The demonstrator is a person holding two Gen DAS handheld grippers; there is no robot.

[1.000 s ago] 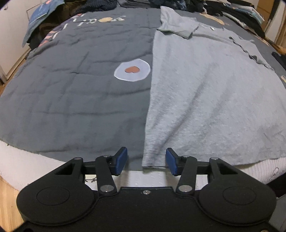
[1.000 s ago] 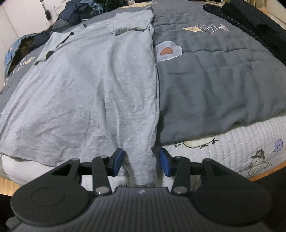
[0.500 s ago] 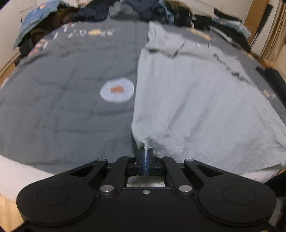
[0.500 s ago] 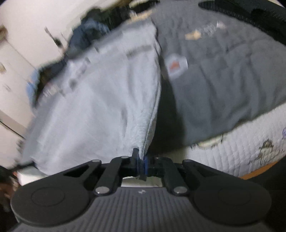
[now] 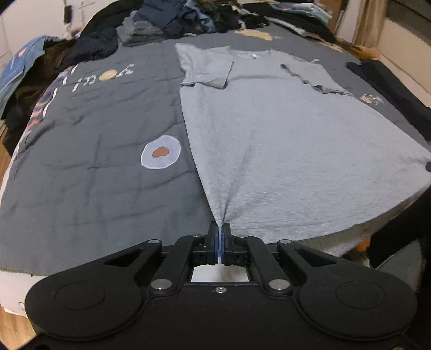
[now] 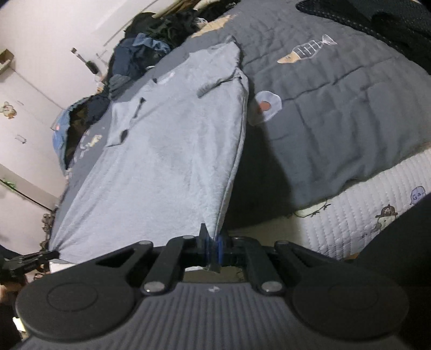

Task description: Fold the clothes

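Left tool (image 5: 221, 237) and right tool (image 6: 212, 249) pinch grey T-shirt (image 5: 282, 150) hem corners.

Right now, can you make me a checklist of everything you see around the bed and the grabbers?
Surface: dark grey quilt with egg and fish pictures, over a white quilted mattress.
Job's things: grey T-shirt spread flat, both sleeves folded inward, bottom hem raised at its two corners.
Clutter: pile of dark clothes at the far end; black garment along one edge.
Grippers: left gripper shut on one hem corner; right gripper shut on the other.
Cables: nothing seen.
Surroundings: white wall, wooden floor.
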